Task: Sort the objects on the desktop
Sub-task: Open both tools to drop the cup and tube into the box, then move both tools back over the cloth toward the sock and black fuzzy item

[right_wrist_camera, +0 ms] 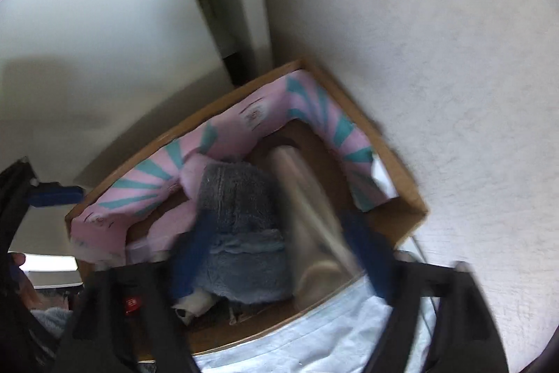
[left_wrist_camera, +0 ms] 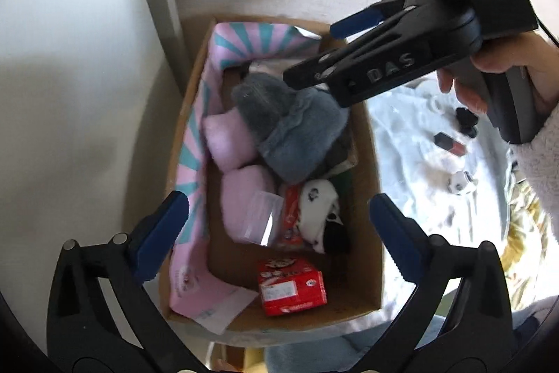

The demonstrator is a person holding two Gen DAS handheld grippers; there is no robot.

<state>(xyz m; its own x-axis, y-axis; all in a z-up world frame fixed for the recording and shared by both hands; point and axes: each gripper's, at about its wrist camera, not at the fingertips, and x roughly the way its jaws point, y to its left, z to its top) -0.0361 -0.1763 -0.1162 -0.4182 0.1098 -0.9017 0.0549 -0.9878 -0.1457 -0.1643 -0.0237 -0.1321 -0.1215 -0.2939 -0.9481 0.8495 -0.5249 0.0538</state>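
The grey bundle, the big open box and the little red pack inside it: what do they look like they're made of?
Grey bundle: soft plush or fleece, matte, judging by its fuzzy nap and folds. Box: plain brown cardboard, with raw dull walls and thin straight edges. Red pack: probably printed card or a glossy wrapper; it keeps sharp corners and catches a little light, but which one is unclear.

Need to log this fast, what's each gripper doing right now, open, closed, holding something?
Left gripper: open, holding nothing, over the box.
Right gripper: open, empty, above the grey plush.
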